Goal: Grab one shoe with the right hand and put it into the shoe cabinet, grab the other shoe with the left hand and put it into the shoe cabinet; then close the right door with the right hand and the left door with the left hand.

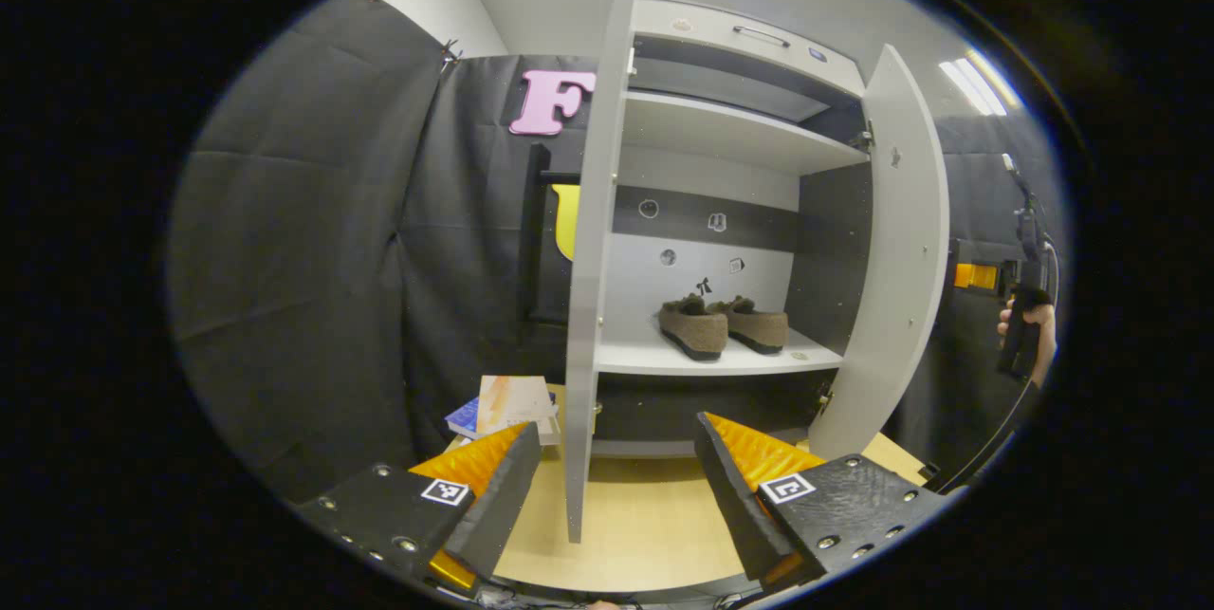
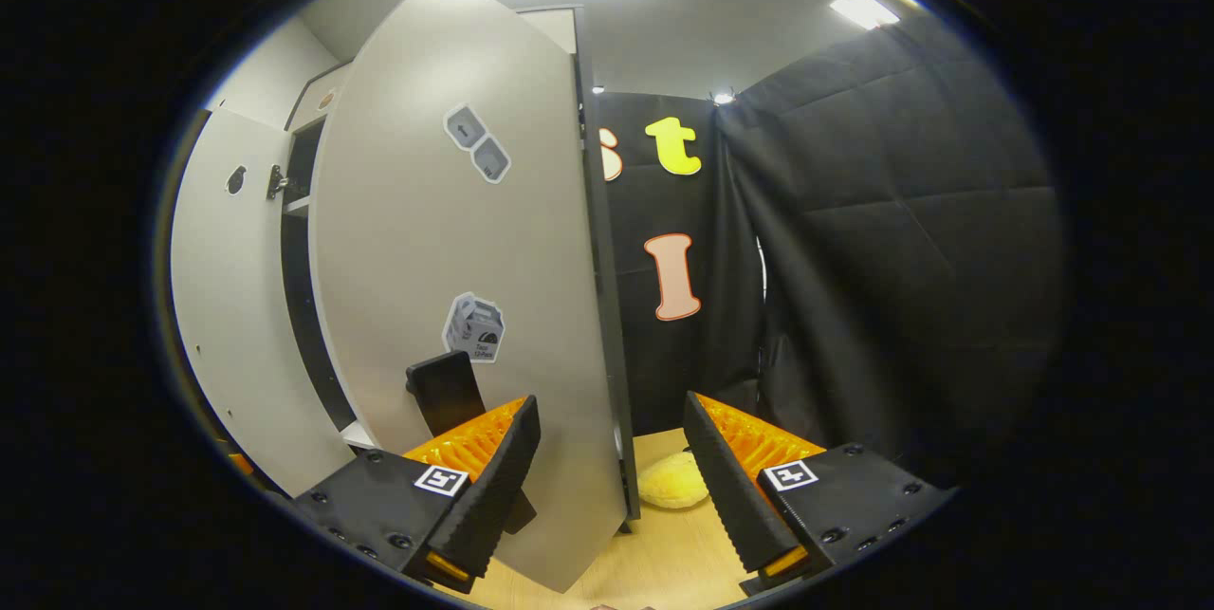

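Observation:
Two brown slip-on shoes [image 1: 692, 327] [image 1: 762, 323] stand side by side on the white lower shelf of the shoe cabinet [image 1: 721, 131]. Both doors stand open. The left door [image 1: 593, 240] is edge-on, and its lower edge hangs between the fingers of my open left gripper [image 1: 616, 487], which holds nothing. The right door [image 1: 896, 259] swings out at the right. My right gripper [image 2: 612, 487] is open, close to the right door's outer face [image 2: 455, 240], beside the door's black handle [image 2: 444, 392]. Farther off, the right gripper [image 1: 1020, 330] shows in a hand.
The cabinet stands on a light wooden table [image 1: 626, 515]. A small stack of books [image 1: 503, 406] lies left of the left door. A yellow soft thing [image 2: 673, 480] lies on the table right of the cabinet. Black cloth walls close in on both sides.

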Available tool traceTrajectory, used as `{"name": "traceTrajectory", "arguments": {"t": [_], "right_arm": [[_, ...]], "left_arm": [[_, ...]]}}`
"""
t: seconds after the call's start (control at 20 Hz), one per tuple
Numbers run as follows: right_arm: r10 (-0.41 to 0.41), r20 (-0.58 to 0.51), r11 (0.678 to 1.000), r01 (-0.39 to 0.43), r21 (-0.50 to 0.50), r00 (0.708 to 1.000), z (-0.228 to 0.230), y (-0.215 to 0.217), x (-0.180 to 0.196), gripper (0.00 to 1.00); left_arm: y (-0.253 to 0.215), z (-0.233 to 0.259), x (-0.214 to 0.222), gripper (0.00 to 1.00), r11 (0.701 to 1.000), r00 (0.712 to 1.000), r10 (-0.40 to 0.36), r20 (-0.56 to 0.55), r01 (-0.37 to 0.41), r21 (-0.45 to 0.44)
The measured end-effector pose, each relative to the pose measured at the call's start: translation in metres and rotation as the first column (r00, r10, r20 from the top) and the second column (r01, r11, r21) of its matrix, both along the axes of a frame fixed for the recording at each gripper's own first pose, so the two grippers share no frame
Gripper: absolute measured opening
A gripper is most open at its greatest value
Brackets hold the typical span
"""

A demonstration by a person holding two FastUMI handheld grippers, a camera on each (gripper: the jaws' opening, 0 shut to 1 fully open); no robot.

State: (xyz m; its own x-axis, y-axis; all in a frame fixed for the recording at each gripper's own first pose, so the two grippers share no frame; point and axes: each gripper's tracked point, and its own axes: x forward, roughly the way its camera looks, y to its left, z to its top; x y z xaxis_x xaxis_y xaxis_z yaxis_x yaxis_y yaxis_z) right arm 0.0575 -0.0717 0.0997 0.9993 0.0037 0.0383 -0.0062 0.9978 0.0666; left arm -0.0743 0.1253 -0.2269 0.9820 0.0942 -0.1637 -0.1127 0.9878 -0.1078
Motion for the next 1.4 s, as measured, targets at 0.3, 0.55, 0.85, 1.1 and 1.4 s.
{"name": "traceTrajectory", "arguments": {"t": [0.3,0.55,0.85,1.1,1.4], "right_arm": [[0.113,-0.042,0.991,-0.115,-0.06,0.993,-0.014,0.061,0.009,1.0],[0.166,-0.056,0.985,-0.168,-0.035,0.985,-0.017,0.078,0.003,0.99],[0.19,-0.078,0.982,-0.191,-0.003,0.979,-0.026,0.093,0.002,0.98],[0.191,-0.115,0.981,-0.193,-0.006,0.975,-0.042,0.099,-0.002,0.99],[0.185,-0.202,0.982,-0.187,0.014,0.962,-0.076,0.092,-0.016,0.98]], "left_arm": [[0.02,0.004,-0.019,1.0,0.999,0.999,0.044,0.02,-0.043,-0.008],[0.039,0.0,-0.031,1.0,0.997,0.996,0.082,0.02,-0.082,-0.008],[0.072,0.003,-0.042,0.94,0.988,0.988,0.153,0.027,-0.153,-0.022],[0.123,0.027,-0.044,1.0,0.975,0.972,0.218,0.086,-0.222,0.031],[0.18,0.049,-0.02,1.0,0.966,0.964,0.224,0.146,-0.239,0.095]]}}
